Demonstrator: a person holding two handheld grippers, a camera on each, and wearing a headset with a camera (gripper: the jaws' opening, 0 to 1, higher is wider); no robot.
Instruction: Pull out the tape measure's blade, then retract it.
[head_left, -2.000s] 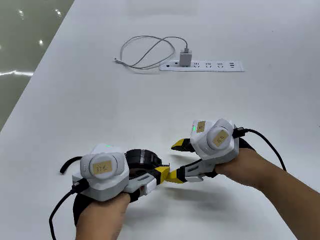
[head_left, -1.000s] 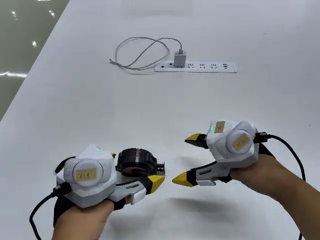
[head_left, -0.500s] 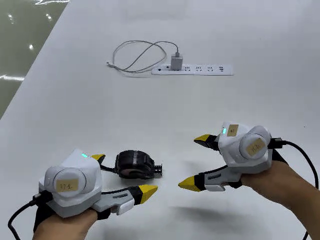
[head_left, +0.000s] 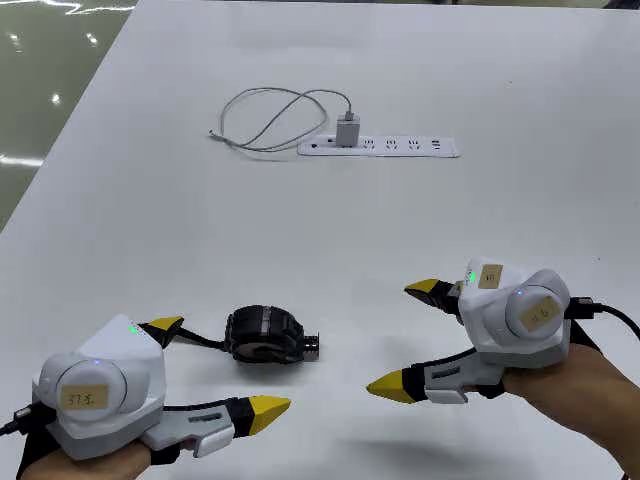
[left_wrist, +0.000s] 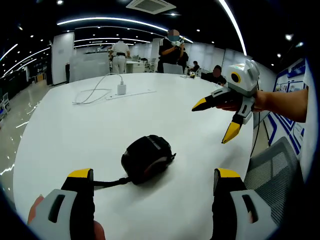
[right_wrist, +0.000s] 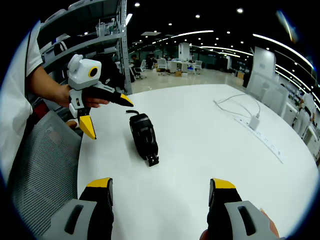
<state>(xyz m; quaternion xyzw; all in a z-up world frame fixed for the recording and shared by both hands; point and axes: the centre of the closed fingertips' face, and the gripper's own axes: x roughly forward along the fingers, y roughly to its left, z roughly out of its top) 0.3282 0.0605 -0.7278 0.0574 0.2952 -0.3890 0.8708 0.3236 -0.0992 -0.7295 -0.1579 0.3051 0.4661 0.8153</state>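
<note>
A black tape measure (head_left: 265, 336) lies on its side on the white tabletop (head_left: 300, 230), with a handheld gripper on either side of it and neither one touching it. The left gripper (head_left: 218, 365) has its yellow-tipped jaws spread wide and holds nothing. The tape measure's case sits just ahead of these jaws, roughly on the line between them. A thin black wrist strap (left_wrist: 107, 182) trails from the case back toward one of the left jaws, and it cannot be told whether strap and jaw tip touch.

The right gripper (head_left: 402, 336) is also wide open with nothing between its jaws, and it is held above the tabletop. In the right gripper view the tape measure lies well ahead of its jaws, closer to the left gripper. The blade's end hook (right_wrist: 152, 161) sits at the mouth of the case and points back toward these jaws. No length of blade shows outside the case. The two grippers face each other with their jaw tips apart.

Far beyond both sets of jaws, a white power strip (head_left: 385, 147) rests on the tabletop with a white charger (head_left: 347, 131) plugged into it. The charger's cable (head_left: 265, 120) lies in loose loops beside it. In the right gripper view a grey mesh chair (right_wrist: 45, 165) stands at the tabletop's edge, behind the left gripper.
</note>
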